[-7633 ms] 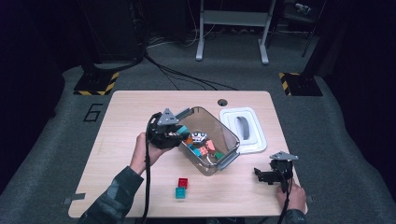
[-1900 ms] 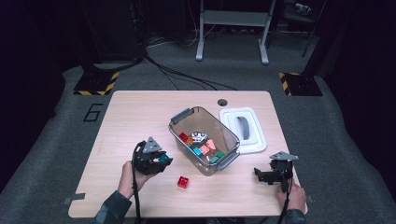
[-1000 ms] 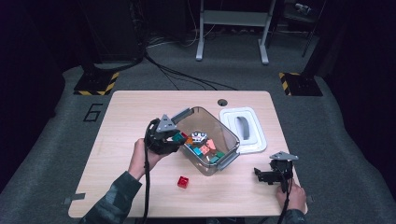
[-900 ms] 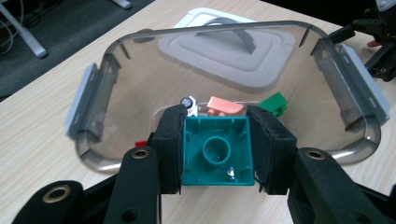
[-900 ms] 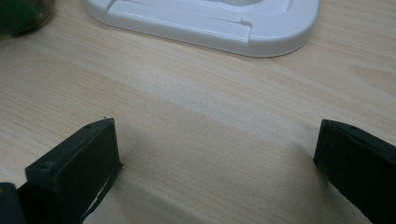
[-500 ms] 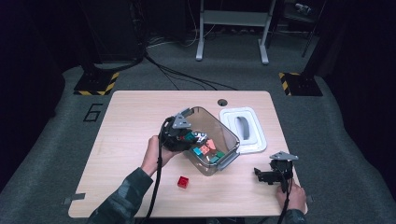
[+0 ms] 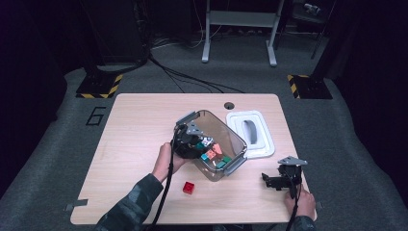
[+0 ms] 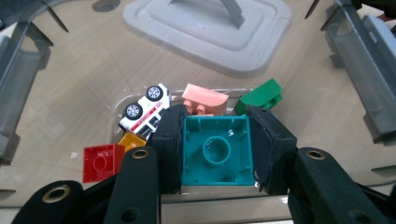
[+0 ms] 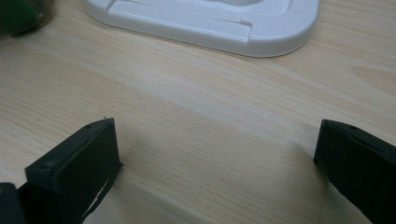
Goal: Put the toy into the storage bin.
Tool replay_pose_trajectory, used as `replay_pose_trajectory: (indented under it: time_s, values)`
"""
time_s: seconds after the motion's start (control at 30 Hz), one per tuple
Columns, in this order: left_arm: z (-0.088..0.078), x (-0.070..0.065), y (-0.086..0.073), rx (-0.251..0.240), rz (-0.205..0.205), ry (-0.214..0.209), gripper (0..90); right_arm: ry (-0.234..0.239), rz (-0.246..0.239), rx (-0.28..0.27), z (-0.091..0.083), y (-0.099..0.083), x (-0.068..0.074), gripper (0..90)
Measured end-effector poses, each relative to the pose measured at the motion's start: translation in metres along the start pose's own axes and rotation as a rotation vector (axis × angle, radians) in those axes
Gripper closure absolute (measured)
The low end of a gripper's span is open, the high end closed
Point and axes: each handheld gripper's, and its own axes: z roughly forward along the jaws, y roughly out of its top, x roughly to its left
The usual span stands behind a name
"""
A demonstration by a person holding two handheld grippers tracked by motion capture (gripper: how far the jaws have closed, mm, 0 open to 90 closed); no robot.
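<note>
Teal brick pinched by left gripper, studs hidden; right gripper spread.

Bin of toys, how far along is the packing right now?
Done: several toys lie in the clear bin: a toy car, a pink block, a green block and a red block. In hand: the left gripper holds a teal block over the bin. Left: one red brick on the table, and the lid lies beside the bin. The right gripper rests open.
</note>
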Motion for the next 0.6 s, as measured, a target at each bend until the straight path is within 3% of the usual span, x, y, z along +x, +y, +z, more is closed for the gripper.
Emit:
replay_pose_trajectory:
  time_s: [0.4, 0.6]
  values:
    - [-0.0024, 0.0032, -0.003, 0.015, -0.027, -0.001, 57.4, 0.0, 0.0, 0.0, 0.0, 0.0, 0.0, 0.0]
    - [-0.0087, 0.0056, -0.0037, 0.011, -0.038, 0.017, 39.7, 0.0, 0.0, 0.0, 0.0, 0.0, 0.0, 0.0]
